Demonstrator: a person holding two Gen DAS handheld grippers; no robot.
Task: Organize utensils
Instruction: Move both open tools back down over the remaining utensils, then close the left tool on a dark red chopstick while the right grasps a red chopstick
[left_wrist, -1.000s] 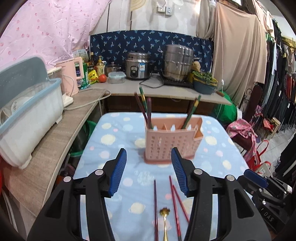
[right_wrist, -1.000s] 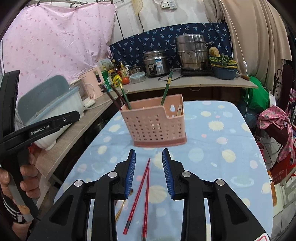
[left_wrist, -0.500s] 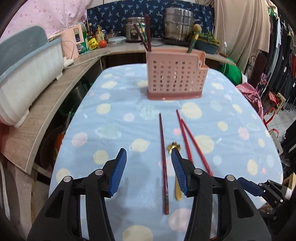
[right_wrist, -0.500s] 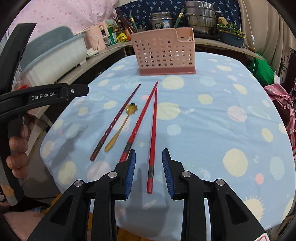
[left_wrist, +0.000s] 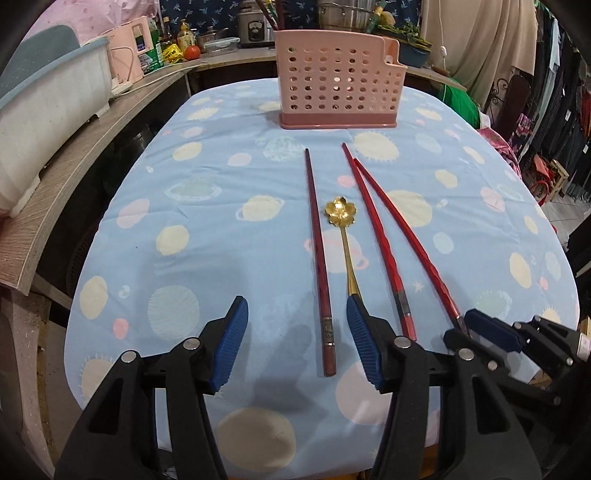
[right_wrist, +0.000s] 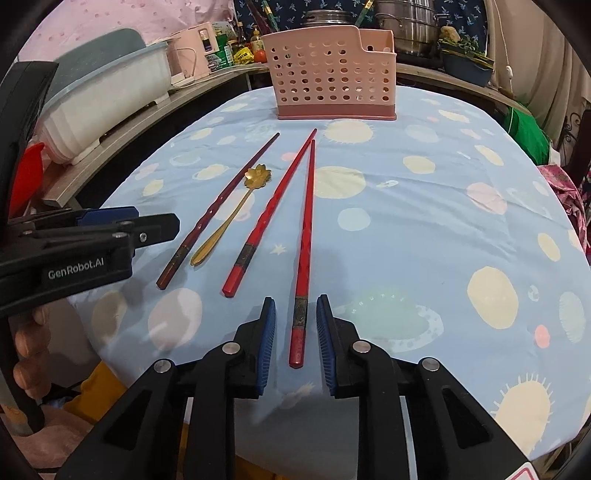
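A pink perforated utensil caddy (left_wrist: 338, 79) (right_wrist: 332, 74) stands at the table's far end with several chopsticks in it. On the blue cloth lie a dark maroon chopstick (left_wrist: 317, 251) (right_wrist: 218, 206), a gold flower spoon (left_wrist: 341, 221) (right_wrist: 236, 218) and two red chopsticks (left_wrist: 376, 236) (right_wrist: 304, 236). My left gripper (left_wrist: 297, 343) is open, with the thick end of the maroon chopstick between its fingers. My right gripper (right_wrist: 295, 341) is open and straddles the thick end of the rightmost red chopstick without touching it.
A white dish rack with a grey-blue lid (left_wrist: 44, 96) sits on the wooden counter at the left. Pots, a rice cooker and bottles (left_wrist: 255, 22) stand behind the caddy. Clothes hang at the right. The table's near edge is just below both grippers.
Both grippers have pulled back and dropped toward the near ends of the loose utensils. The right gripper now straddles a red chopstick; the left one frames the maroon chopstick. Nothing was picked up.
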